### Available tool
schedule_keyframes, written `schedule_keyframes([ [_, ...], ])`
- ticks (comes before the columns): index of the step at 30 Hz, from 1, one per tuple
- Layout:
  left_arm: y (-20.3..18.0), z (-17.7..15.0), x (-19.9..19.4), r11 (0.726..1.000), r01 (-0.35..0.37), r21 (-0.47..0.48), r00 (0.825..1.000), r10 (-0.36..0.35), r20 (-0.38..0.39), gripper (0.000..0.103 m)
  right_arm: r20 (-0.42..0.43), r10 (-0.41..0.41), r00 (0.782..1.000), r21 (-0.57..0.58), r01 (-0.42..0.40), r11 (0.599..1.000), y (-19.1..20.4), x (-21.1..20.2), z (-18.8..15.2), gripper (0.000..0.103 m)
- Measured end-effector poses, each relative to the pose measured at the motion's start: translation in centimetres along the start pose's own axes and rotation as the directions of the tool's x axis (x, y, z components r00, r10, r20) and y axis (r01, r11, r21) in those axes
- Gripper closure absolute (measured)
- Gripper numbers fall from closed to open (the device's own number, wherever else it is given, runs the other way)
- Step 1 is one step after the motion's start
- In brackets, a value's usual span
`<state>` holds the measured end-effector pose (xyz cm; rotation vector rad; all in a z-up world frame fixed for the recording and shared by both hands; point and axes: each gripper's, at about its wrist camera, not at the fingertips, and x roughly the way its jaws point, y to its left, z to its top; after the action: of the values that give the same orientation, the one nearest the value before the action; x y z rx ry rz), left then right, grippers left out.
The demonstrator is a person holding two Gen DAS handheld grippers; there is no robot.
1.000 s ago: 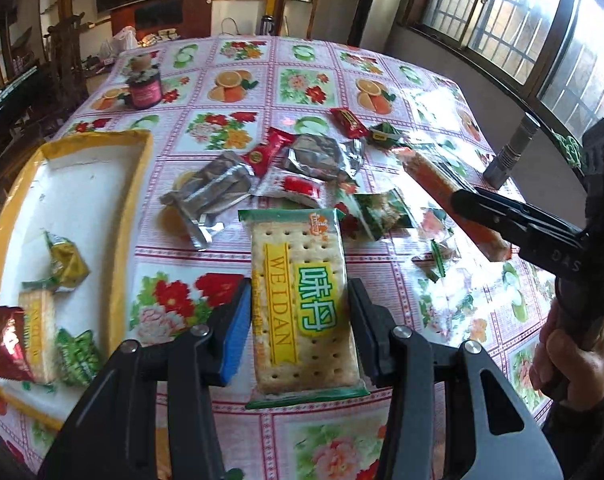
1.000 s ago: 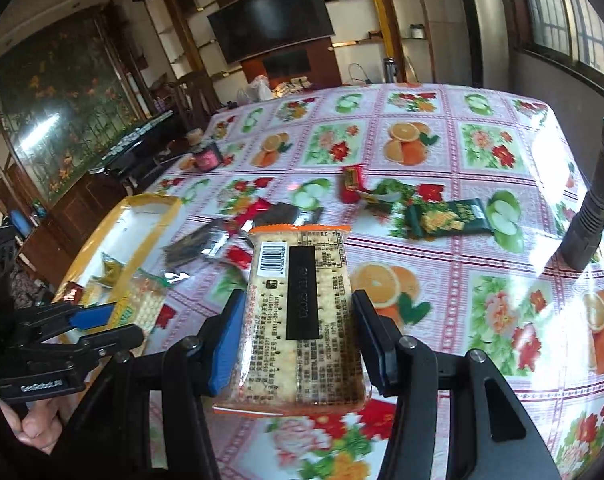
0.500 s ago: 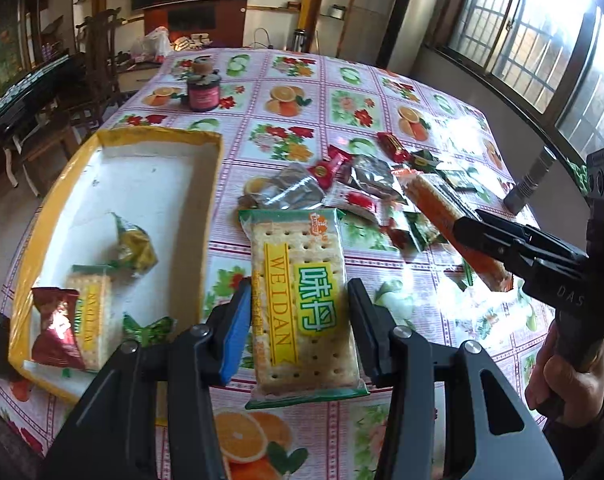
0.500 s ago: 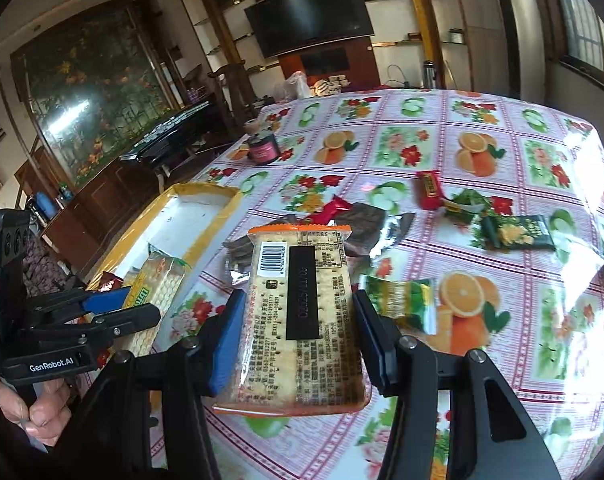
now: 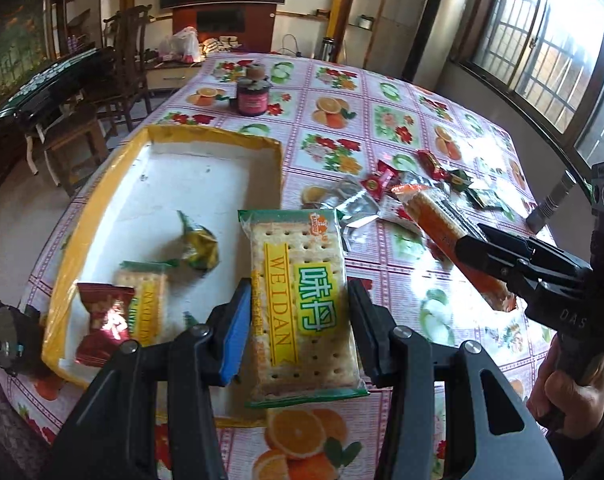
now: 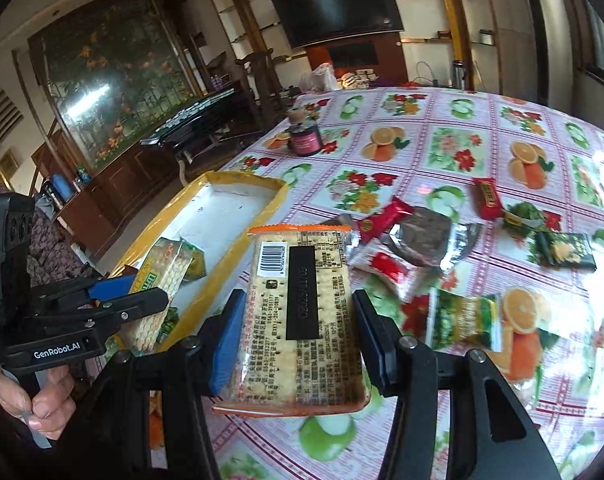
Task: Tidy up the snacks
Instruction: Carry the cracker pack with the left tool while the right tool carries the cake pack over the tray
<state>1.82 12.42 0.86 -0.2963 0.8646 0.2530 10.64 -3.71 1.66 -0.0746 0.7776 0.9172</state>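
Note:
My left gripper (image 5: 297,322) is shut on a green-edged cracker pack (image 5: 302,304) marked WEIDAN, held above the near right corner of the yellow-rimmed white tray (image 5: 205,176). My right gripper (image 6: 297,332) is shut on an orange-edged cracker pack (image 6: 302,320), barcode side up, just right of the tray (image 6: 221,208). In the tray lie a cracker pack (image 5: 143,300), a red sweet (image 5: 105,320) and a gold-green sweet (image 5: 197,244). In each view the other gripper appears at the side with its pack: the left (image 6: 101,304) and the right (image 5: 502,256).
Loose snacks lie mid-table: silver wrappers (image 6: 422,240), red packets (image 6: 488,198), green packets (image 6: 566,250). A dark jar (image 5: 253,96) stands farther back. A grey flashlight (image 5: 550,204) stands near the right table edge. Chairs and a dark bench sit beyond the tray side.
Both grippers have carried their cracker packs leftward toward the tray. The tray has moved toward the centre of both views. Neither grip changed.

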Motion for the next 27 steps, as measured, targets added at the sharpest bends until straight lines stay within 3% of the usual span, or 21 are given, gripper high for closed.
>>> schedule_keyframes([
  [27, 7.9, 1.0, -0.4, 0.992, -0.059, -0.115, 0.998, 0.061, 0.009, 0.054, -0.043, 0.093, 0.995, -0.073, -0.096, 0.993, 6.2, 6.0, 2.7, 0.05],
])
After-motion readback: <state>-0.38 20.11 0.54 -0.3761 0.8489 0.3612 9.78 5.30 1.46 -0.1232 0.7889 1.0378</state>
